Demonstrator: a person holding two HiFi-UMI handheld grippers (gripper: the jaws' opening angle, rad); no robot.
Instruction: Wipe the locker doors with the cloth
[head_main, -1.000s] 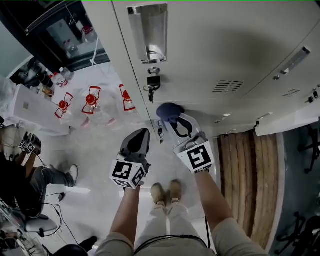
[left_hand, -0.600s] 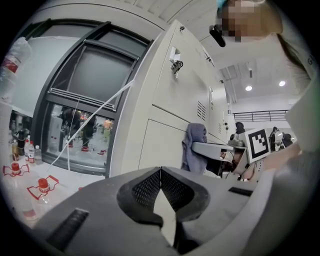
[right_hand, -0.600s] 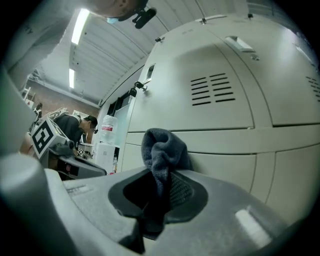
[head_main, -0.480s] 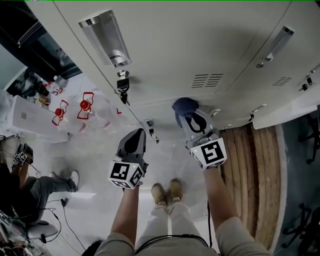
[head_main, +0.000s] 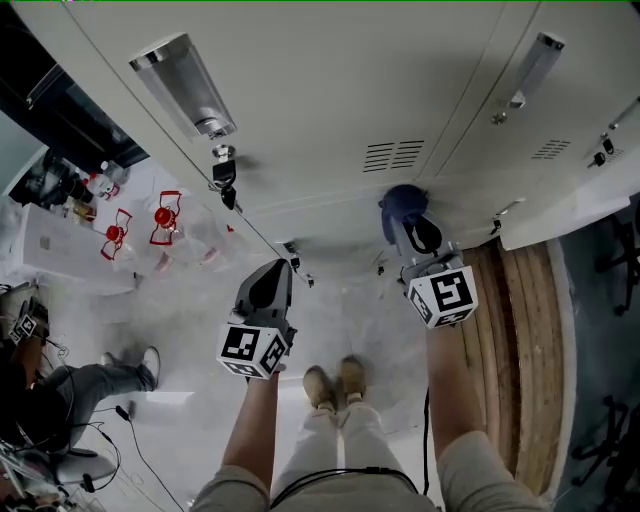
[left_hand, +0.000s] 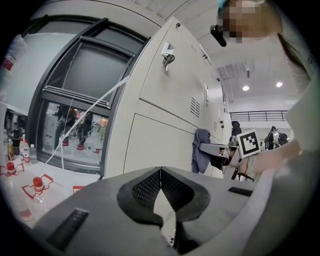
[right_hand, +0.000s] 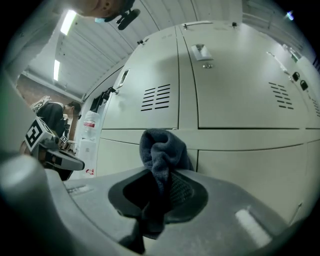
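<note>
My right gripper (head_main: 409, 222) is shut on a dark blue cloth (head_main: 401, 204) and presses the bunched cloth against the lower part of a cream locker door (head_main: 330, 110), just below its vent slots (head_main: 392, 155). In the right gripper view the cloth (right_hand: 161, 155) sticks up between the jaws in front of the locker doors (right_hand: 235, 85). My left gripper (head_main: 270, 285) hangs shut and empty, away from the lockers, over the floor. In the left gripper view its jaws meet at the tips (left_hand: 160, 172), with the cloth (left_hand: 201, 150) seen far off against the lockers.
A metal handle (head_main: 180, 85) and a lock with hanging keys (head_main: 224, 175) sit on the left door. Another handle (head_main: 530, 60) is on the right door. Wooden planks (head_main: 520, 340) lie at the right. Bottles (head_main: 165, 215) stand on a white table at left. A seated person (head_main: 60, 390) is bottom left.
My right gripper has carried the cloth rightwards along the lower part of the locker door. The left gripper has stayed in place.
</note>
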